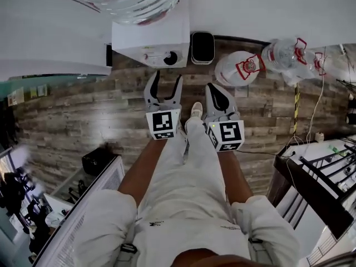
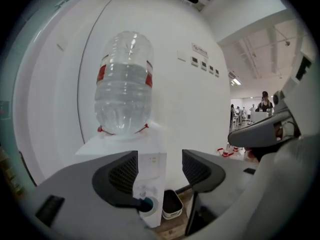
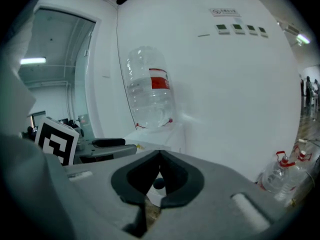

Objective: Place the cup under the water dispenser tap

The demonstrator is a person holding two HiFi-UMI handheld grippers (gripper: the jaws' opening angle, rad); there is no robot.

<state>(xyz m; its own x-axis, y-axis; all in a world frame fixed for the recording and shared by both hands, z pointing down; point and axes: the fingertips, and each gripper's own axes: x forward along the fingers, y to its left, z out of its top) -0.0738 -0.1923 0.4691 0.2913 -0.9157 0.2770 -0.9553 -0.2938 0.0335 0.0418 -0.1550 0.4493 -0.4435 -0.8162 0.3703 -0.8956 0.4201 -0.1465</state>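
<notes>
The cup (image 2: pixel 146 204), a small round thing with a dark blue inside, stands in the front recess of the white water dispenser (image 1: pixel 167 35), right under the tap (image 2: pixel 143 192). It is well apart from both tools, ahead of them and lower.

The left hand-held gripper (image 1: pixel 167 81) is held out toward the dispenser with its jaws spread and nothing between them. In the left gripper view the cup shows low in that gap, close by the tip of the left jaw.

The right hand-held gripper (image 1: pixel 216 90) is beside it, jaw tips brought together and empty. In the right gripper view the cup is a dark spot seen through the hollow behind the tips.

An upturned clear bottle (image 2: pixel 124 84) sits on top of the dispenser. A dark bin (image 1: pixel 202 47) stands just beside the dispenser on the wooden floor (image 1: pixel 83 110).
</notes>
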